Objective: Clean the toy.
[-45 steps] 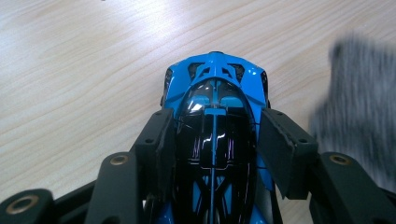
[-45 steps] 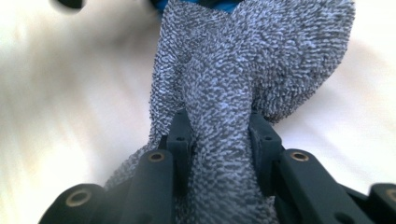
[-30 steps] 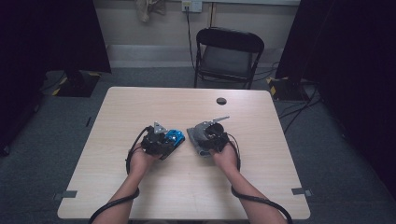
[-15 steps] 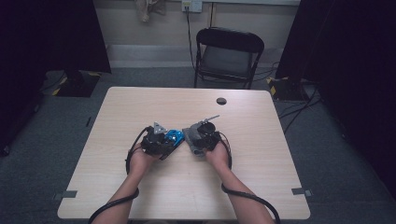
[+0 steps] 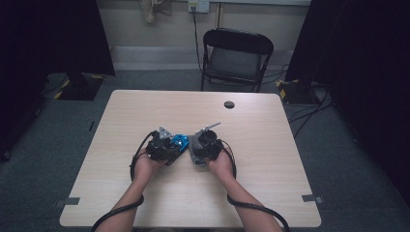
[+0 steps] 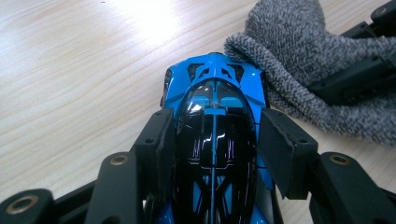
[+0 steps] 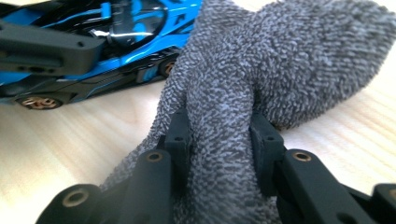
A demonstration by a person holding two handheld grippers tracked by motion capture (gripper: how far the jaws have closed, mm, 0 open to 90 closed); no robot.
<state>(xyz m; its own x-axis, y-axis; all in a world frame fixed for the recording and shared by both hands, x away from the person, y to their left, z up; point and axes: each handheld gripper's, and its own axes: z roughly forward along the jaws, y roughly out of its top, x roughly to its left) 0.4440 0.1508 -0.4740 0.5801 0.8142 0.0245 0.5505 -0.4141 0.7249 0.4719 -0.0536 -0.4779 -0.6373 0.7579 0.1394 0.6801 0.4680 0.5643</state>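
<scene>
Right gripper [image 5: 199,145] now right up against the toy car [image 5: 178,141], a lot closer than a second ago when there was a clear gap between the two hands over the counter [image 5: 270,145]. Grey cloth [image 7: 280,60] bunched and pinched tight between the right fingers [image 7: 180,135], with the loose end flopped forward and touching the nose of the car in the left gripper view [image 6: 299,51]. Left gripper [image 5: 164,145] parked in the same spot as before, fingers [image 6: 280,149] clamped about halfway on the flanks of the blue and black car [image 6: 215,121], nose pointing away from the hand, body resting low near the counter around the middle of it.

So basically: the gap is closed, cloth meets car. Looks like the start of a wipe-down, car held steady on one side, rag brought in from the other. Probably only first contact at the front end so far, roof and sides not yet rubbed as far as can be judged. Next bit likely calls for dragging the cloth back along the shiny roof without knocking the car out of that side grip, since a smooth little body like that could slip.

Black chair [image 5: 237,53] behind the counter, small dark round thing [image 5: 229,104] near the far edge, both well away from the action.
</scene>
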